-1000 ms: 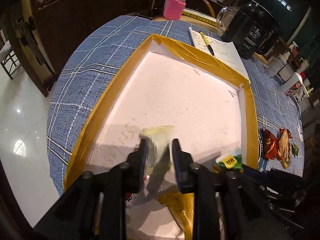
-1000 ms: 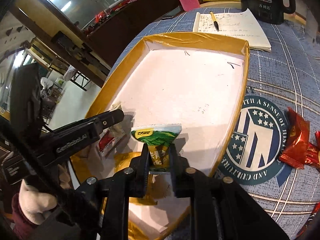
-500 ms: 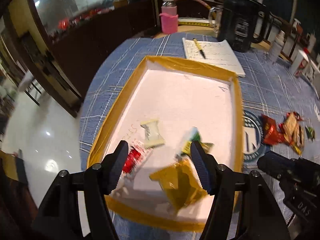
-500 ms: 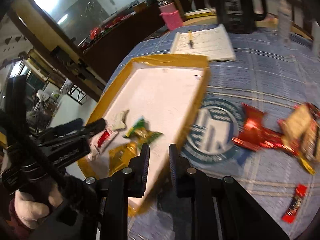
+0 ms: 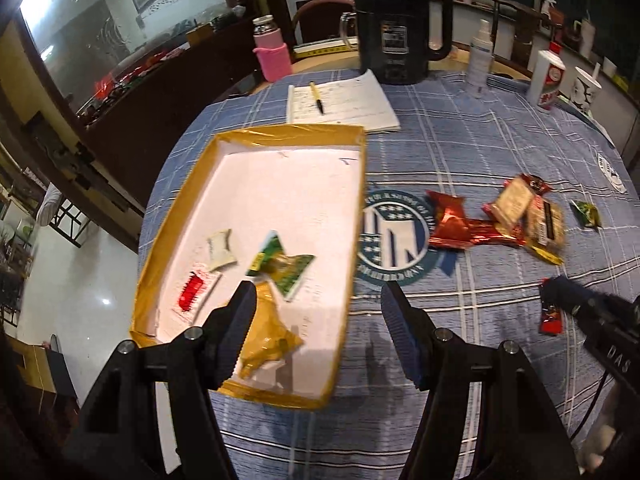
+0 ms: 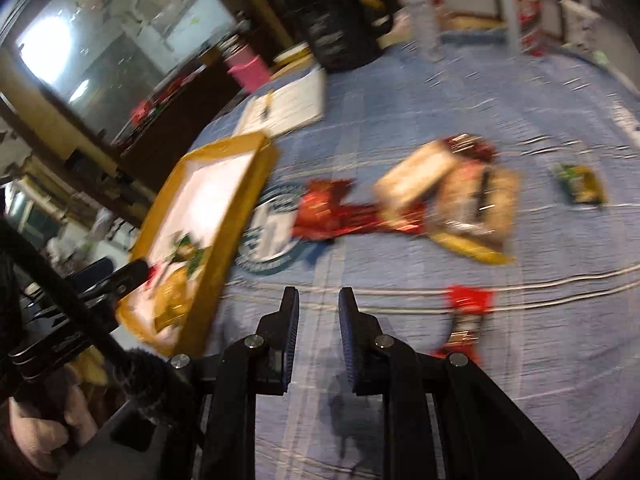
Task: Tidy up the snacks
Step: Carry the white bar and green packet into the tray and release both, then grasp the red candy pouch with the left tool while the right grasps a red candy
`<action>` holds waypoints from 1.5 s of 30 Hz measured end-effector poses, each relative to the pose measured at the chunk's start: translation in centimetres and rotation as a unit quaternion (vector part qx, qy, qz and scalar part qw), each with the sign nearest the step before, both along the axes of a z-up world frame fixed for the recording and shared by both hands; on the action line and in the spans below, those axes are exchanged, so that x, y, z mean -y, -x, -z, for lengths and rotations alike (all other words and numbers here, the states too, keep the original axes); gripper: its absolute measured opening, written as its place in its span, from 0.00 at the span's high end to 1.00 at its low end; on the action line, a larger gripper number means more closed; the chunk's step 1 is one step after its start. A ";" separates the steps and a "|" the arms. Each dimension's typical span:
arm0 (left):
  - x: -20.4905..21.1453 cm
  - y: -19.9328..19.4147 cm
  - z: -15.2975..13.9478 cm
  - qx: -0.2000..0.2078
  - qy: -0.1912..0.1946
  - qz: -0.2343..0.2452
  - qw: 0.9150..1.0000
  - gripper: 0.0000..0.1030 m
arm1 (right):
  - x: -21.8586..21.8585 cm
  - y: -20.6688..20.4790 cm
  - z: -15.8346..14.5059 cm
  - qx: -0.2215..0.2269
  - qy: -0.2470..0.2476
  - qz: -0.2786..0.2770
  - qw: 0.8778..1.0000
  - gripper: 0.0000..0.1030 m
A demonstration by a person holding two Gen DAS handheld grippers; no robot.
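Four snack packets already lie in the tray (image 5: 352, 216), all bunched at its near end: a small white packet (image 5: 220, 244), a red and white packet (image 5: 195, 294), a green packet (image 5: 280, 266) and a yellow packet (image 5: 267, 334) partly behind the left tong's finger. Most of the tray floor is bare. Out on the blue tablecloth (image 5: 460, 152) the rest wait: a heap of red wrappers (image 5: 460, 226) and tan biscuit packs (image 5: 532, 216) lying on one another beside the round emblem, a small green packet (image 5: 587, 214) off to the far right, and a small red stick packet (image 6: 466, 320) close in front of the right tong. By my count the job is less than half done. The left tong (image 5: 316, 312) hangs above the tray's near right edge with its jaws spread wide and nothing in them. The right tong (image 6: 319, 316) is over bare cloth, jaws narrow with a gap between them, also empty; its view is blurred. The red stick packet looks the likeliest next pick.
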State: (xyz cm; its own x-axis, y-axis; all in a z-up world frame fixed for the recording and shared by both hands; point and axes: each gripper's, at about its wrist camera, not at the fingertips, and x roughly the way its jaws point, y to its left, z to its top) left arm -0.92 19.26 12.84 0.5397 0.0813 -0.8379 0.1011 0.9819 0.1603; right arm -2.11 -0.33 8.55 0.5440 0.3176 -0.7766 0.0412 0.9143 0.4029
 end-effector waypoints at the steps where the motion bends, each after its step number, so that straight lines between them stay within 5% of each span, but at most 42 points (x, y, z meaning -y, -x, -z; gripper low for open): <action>1: 0.4 0.2 0.0 -0.001 0.001 0.001 1.000 0.36 | 0.8 0.4 -0.2 0.012 0.017 0.014 1.000 0.80; 7: 2.7 1.0 0.2 -0.010 0.015 0.012 1.000 0.36 | 4.7 2.1 -1.1 0.066 0.051 0.089 0.993 0.79; 10: 3.4 1.3 0.3 -0.011 0.016 0.012 1.000 0.36 | 6.4 1.8 -0.8 0.057 0.029 0.092 0.994 0.78; 15: 4.2 1.6 0.3 -0.012 0.018 0.013 1.000 0.36 | 9.0 1.7 0.3 0.044 -0.080 0.106 0.990 0.78; 19: 4.8 1.8 0.3 -0.011 0.014 0.016 1.000 0.36 | 9.2 1.6 0.7 0.032 -0.088 0.105 0.990 0.78; 26: 5.6 1.5 1.3 -0.018 0.018 0.013 1.000 0.36 | 10.2 1.0 1.0 0.014 0.036 0.113 0.993 0.78; 30: 6.0 1.0 1.7 -0.012 0.036 0.016 0.999 0.27 | 12.0 -0.4 0.7 0.011 0.126 0.087 0.988 0.78; 32: 6.0 0.8 1.7 -0.003 0.039 0.014 0.999 0.27 | 14.0 -1.9 -0.5 0.022 0.200 0.085 0.976 0.78; 36: 6.1 0.4 2.6 -0.012 0.043 0.021 0.999 0.26 | 18.1 -4.2 -4.1 0.047 0.376 0.117 0.918 0.78; 38: 6.3 0.0 3.8 -0.041 0.039 0.024 0.998 0.26 | 18.6 -4.1 -4.8 0.050 0.411 0.122 0.902 0.75; 40: 6.5 -0.4 4.8 -0.058 0.042 0.028 0.997 0.26 | 18.4 -3.3 -4.4 0.039 0.371 0.112 0.921 0.65; 43: 7.1 -0.8 5.3 -0.056 0.014 0.031 0.998 0.26 | 16.1 -2.0 -1.5 -0.005 0.240 0.061 0.969 0.64; 45: 7.3 -1.1 5.4 -0.048 -0.007 0.031 0.998 0.26 | 13.5 -1.0 1.0 -0.032 0.183 0.027 0.982 0.64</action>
State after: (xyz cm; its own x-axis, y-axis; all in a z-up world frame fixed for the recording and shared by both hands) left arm 0.18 11.91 7.48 0.4612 0.0617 -0.8852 0.1770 0.9711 0.1599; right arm -1.10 -13.80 7.55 0.4983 -0.0173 -0.8669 0.1079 0.9933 0.0422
